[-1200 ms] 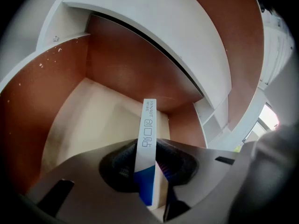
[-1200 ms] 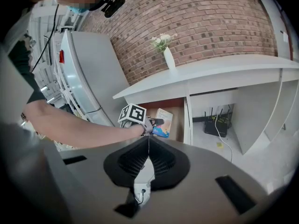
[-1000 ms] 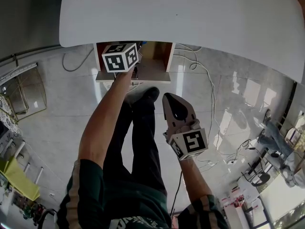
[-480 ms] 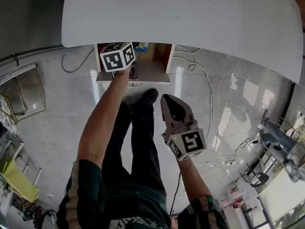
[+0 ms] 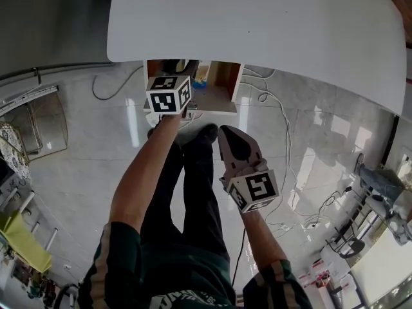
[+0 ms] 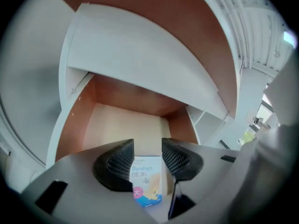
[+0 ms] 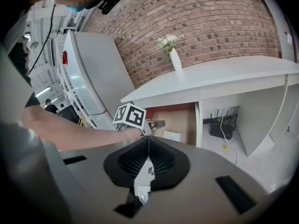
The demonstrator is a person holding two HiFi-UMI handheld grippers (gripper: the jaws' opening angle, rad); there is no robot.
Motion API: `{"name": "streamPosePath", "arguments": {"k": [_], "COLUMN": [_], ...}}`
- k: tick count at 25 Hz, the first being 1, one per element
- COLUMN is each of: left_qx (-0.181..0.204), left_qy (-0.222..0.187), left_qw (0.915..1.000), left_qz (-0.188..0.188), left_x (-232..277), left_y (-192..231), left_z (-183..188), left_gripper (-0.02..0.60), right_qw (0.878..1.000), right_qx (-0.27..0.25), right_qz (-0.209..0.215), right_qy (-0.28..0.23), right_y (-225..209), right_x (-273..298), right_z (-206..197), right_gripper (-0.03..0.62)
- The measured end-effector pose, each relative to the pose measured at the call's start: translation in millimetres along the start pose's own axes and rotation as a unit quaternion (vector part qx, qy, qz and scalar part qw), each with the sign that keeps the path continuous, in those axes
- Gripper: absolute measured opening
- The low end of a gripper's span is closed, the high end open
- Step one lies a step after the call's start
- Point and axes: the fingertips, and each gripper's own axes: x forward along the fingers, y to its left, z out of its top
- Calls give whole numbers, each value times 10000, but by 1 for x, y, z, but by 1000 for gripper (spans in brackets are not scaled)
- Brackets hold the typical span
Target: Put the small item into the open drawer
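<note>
White desk (image 5: pixel 257 18), open drawer (image 6: pixel 117 125) beneath
Bandage box (image 6: pixel 147 181) lies on the drawer floor toward 6 o'clock, loose between the left tool's (image 6: pixel 147 146) just-opened, wide jaws. Right tool (image 7: pixel 148 141), at its 4 o'clock, is closed and empty.

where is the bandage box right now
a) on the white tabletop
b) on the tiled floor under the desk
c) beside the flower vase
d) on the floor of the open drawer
D: the bandage box lies flat on the light bottom panel inside the open drawer, between its brown side walls.
</note>
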Motion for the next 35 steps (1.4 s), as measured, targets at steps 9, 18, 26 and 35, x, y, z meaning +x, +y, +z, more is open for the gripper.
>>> {"name": "streamPosePath", "arguments": {"k": [9, 18, 26, 35], "left_qx": [1131, 1258, 1394, 1872], "left_qy": [238, 222, 73, -239], "left_qw": [9930, 9916, 9897, 9808], "left_qz": [-229, -180, -303, -486], "left_x": [-49, -116, -168, -205], "left_y": [-34, -28, -49, -77], "left_z": [6, 26, 51, 116], "left_gripper": [44, 28, 28, 28], "right_qw": [9998, 9994, 9985, 9954], "right_qx": [-108, -261, -377, -544], "right_qz": [76, -10, -53, -167], "right_qy": [-117, -235, -402, -769], "right_y": [26, 39, 54, 64], "right_x": [-1, -2, -11, -30], "right_z": [28, 49, 88, 147], "right_gripper": [25, 25, 25, 25]}}
